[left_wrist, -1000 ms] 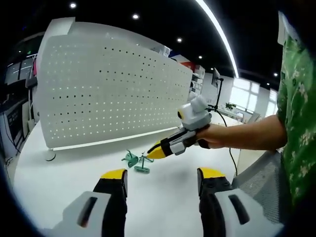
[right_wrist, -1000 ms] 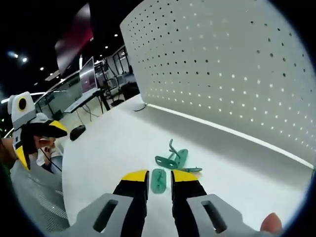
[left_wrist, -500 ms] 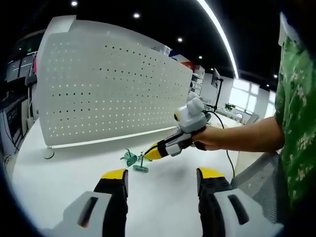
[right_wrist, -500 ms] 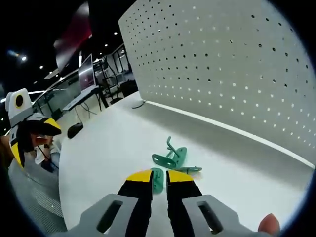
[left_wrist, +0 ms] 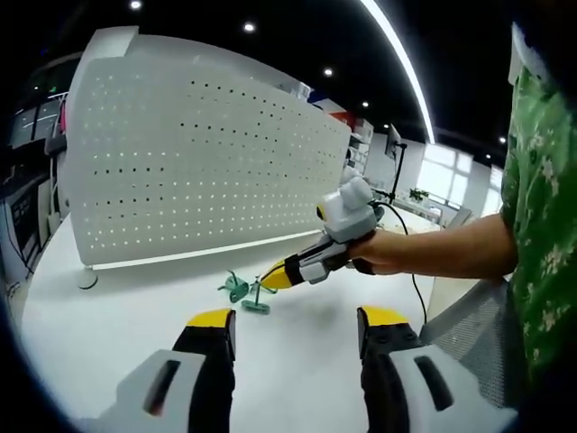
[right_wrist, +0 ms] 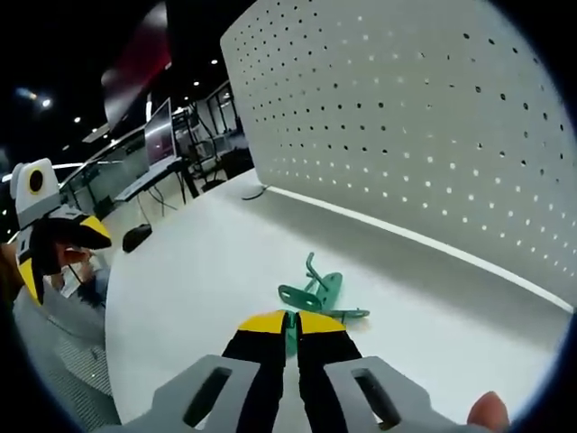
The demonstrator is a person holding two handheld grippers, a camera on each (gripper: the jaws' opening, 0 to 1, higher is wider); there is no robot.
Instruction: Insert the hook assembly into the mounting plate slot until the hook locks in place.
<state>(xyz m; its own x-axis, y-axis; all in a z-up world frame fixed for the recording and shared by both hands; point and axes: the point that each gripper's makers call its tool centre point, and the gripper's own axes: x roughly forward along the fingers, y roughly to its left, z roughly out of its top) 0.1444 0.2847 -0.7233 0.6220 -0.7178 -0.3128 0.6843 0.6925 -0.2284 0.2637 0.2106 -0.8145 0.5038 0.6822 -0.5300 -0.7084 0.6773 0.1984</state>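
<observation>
On the white table lies a green hook piece point(right_wrist: 312, 290) with an upright wire hook, a thin green bar beside it. Just in front of it, my right gripper point(right_wrist: 290, 321) is shut on a small flat green plate point(right_wrist: 291, 339), which shows as a thin sliver between the yellow tips. In the left gripper view the right gripper point(left_wrist: 274, 279), held by a hand, points down-left at the green parts point(left_wrist: 238, 289). My left gripper point(left_wrist: 296, 317) hovers nearer the table's front, open with nothing between its jaws. It also appears at the left point(right_wrist: 52, 245) of the right gripper view.
A tall white pegboard point(left_wrist: 198, 162) stands upright along the back of the table point(left_wrist: 117, 316), close behind the green parts. A person's arm and green patterned sleeve point(left_wrist: 541, 225) fill the right side. Desks and monitors stand in the room beyond.
The right gripper's jaws have come together on the green plate, from a clear gap to shut. The left gripper stays open in much the same place.
</observation>
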